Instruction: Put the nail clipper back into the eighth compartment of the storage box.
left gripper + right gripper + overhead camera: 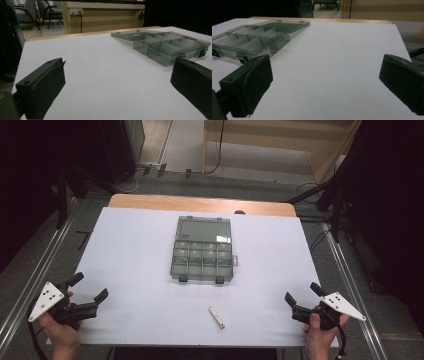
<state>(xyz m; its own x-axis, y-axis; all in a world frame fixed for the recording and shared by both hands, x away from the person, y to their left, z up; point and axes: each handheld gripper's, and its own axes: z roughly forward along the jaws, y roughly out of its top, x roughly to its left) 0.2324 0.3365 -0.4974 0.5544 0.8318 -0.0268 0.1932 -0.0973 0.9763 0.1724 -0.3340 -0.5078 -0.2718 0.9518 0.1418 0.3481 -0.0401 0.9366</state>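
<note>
Nothing is in hand yet — both the left gripper point(89, 293) and right gripper point(304, 296) rest at the tabletop's point(135, 250) near corners with jaws wide and empty, the open box point(203, 250) mid-table and a small, possibly metal clip point(216, 317) nearer, likely the first pickup.

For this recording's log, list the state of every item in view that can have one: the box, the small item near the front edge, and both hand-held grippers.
Compartment box: lid open, lying flat behind it; compartments look empty.
Small white item: lying flat on the table, apart from the box.
Left hand-held gripper: open, holding nothing.
Right hand-held gripper: open, holding nothing.
</note>
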